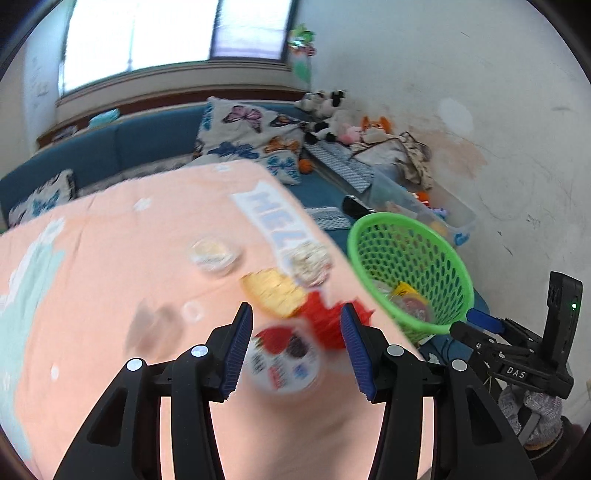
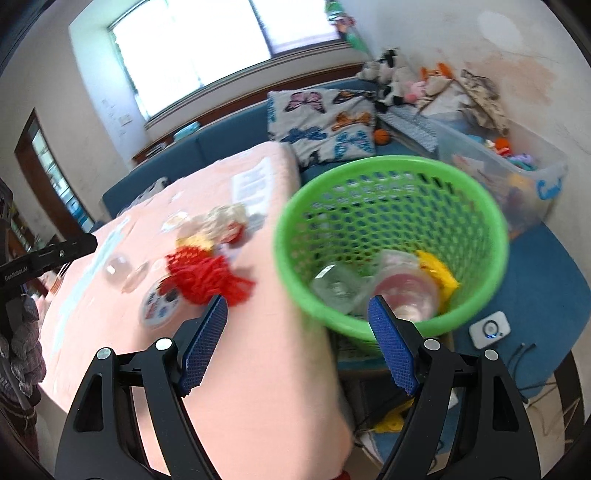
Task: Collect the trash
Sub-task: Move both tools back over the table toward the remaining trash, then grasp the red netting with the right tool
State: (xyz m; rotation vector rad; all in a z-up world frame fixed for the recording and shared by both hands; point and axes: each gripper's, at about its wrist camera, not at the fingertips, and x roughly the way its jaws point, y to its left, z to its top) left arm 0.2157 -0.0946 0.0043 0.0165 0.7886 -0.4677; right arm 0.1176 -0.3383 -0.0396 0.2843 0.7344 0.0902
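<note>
A: What's the room like?
B: A bright window (image 2: 192, 48) fills the far white wall (image 1: 461, 92). Below it runs a blue sofa (image 1: 147, 144) with butterfly cushions (image 2: 325, 125).
A: And the corner?
B: Plush toys (image 1: 332, 114) there, a clear bin (image 2: 517, 173) near them, blue floor (image 2: 535, 295).

The left wrist view looks forward and downward along the left hand-held gripper (image 1: 296, 320), close over the peach tabletop (image 1: 110, 258), with the green basket (image 1: 408, 271) off to its right and the window (image 1: 166, 33) and blue sofa (image 1: 110, 147) behind. The right wrist view looks the same way along the right hand-held gripper (image 2: 297, 314) from further right, close above the tabletop's (image 2: 258, 369) edge and almost straight into the basket (image 2: 388, 240). Both share the tabletop, the red net (image 1: 325, 317) (image 2: 207, 273), the basket, the sofa (image 2: 221, 144), the butterfly cushion (image 1: 251, 136) (image 2: 325, 125) and the window (image 2: 203, 40).
</note>
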